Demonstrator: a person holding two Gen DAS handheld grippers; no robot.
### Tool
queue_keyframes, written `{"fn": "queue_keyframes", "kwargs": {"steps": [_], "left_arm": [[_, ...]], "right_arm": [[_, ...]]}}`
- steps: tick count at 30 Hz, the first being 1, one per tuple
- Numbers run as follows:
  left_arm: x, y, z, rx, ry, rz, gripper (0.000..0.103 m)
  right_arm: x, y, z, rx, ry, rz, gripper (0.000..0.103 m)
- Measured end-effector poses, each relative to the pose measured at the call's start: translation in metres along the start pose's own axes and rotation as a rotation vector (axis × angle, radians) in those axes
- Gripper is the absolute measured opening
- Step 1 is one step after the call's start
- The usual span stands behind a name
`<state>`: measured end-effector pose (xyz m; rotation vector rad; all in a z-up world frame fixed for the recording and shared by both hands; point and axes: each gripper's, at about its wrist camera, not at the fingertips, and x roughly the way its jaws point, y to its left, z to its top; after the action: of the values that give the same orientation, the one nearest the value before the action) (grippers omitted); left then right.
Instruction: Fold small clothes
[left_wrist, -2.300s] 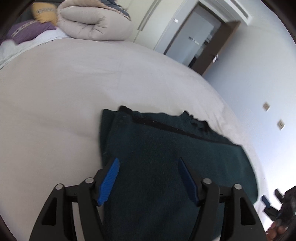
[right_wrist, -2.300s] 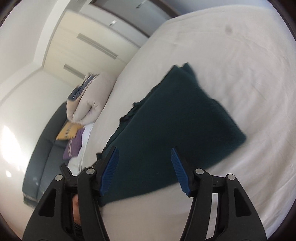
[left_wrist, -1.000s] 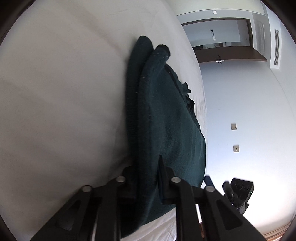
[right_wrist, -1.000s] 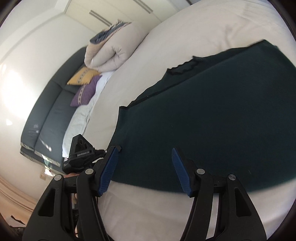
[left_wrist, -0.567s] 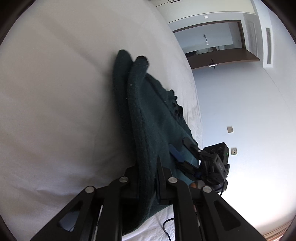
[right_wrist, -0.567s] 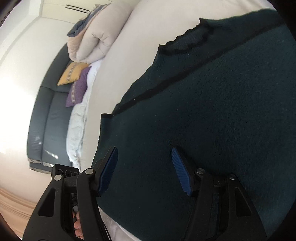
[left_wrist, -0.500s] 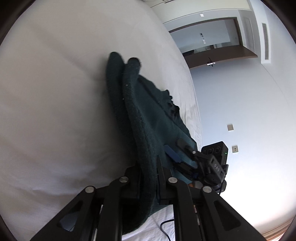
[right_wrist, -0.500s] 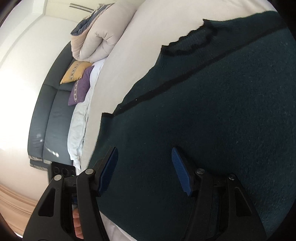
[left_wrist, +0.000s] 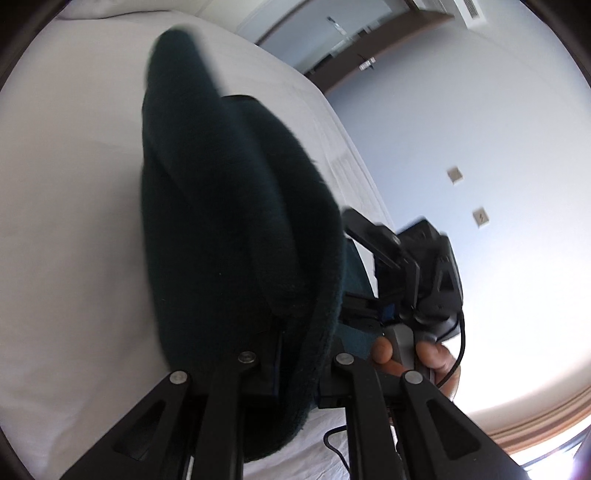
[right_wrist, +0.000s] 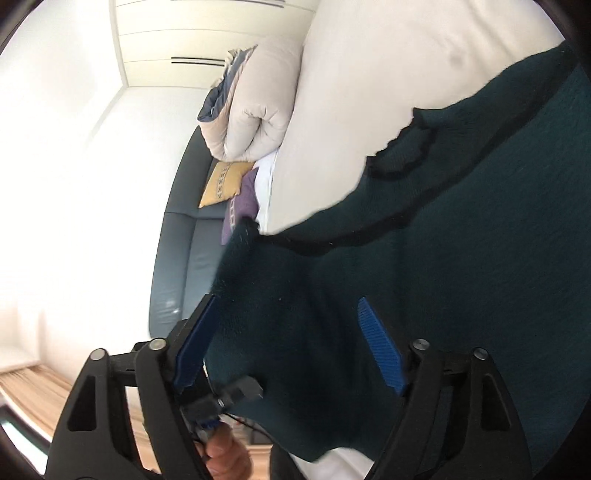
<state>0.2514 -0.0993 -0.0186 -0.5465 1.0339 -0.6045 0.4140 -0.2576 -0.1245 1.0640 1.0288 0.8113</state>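
Note:
A dark green knitted garment (left_wrist: 229, 229) lies on a white bed (left_wrist: 66, 206). My left gripper (left_wrist: 295, 354) is shut on its near edge and lifts the cloth into a raised fold. The pads are hidden by the cloth. In the right wrist view the same garment (right_wrist: 461, 229) spreads over the bed (right_wrist: 369, 74) with its black-trimmed neckline showing. My right gripper (right_wrist: 291, 343) is open, its blue fingers (right_wrist: 380, 347) astride the lifted near edge, touching nothing I can see. The right gripper also shows in the left wrist view (left_wrist: 413, 280), beside the cloth.
A rolled beige duvet (right_wrist: 255, 107) lies at the bed's far end. A dark sofa (right_wrist: 181, 258) holds a yellow cushion (right_wrist: 223, 182) and a purple cushion (right_wrist: 240, 210). A doorway (left_wrist: 332, 40) and a pale blue wall (left_wrist: 480, 147) stand beyond the bed.
My left gripper has lifted the garment's edge higher, so the fold now stands up and fills the view. My right gripper has moved closer to the left one, over that raised edge.

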Motion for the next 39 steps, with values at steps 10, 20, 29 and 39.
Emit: {"fn": "queue_keyframes", "kwargs": {"steps": [10,20,29,39], "left_arm": [[0.095,-0.031,-0.032,0.065,0.106,0.001,0.033],[0.061,-0.022,-0.051,0.087,0.066,-0.085,0.063],[0.011,0.017,-0.07,0.054,-0.008,-0.058,0.064],[0.021,0.013,-0.065,0.064,-0.009,-0.063,0.064]], "right_arm": [[-0.049,-0.062,0.02,0.134,-0.089,0.094,0.079],[-0.043,-0.051,0.028,0.027,-0.009,-0.049,0.079],[0.0,-0.036,0.027,-0.085,0.065,-0.326,0.036],[-0.02,-0.028,0.035,-0.167,-0.015,-0.463,0.012]]}}
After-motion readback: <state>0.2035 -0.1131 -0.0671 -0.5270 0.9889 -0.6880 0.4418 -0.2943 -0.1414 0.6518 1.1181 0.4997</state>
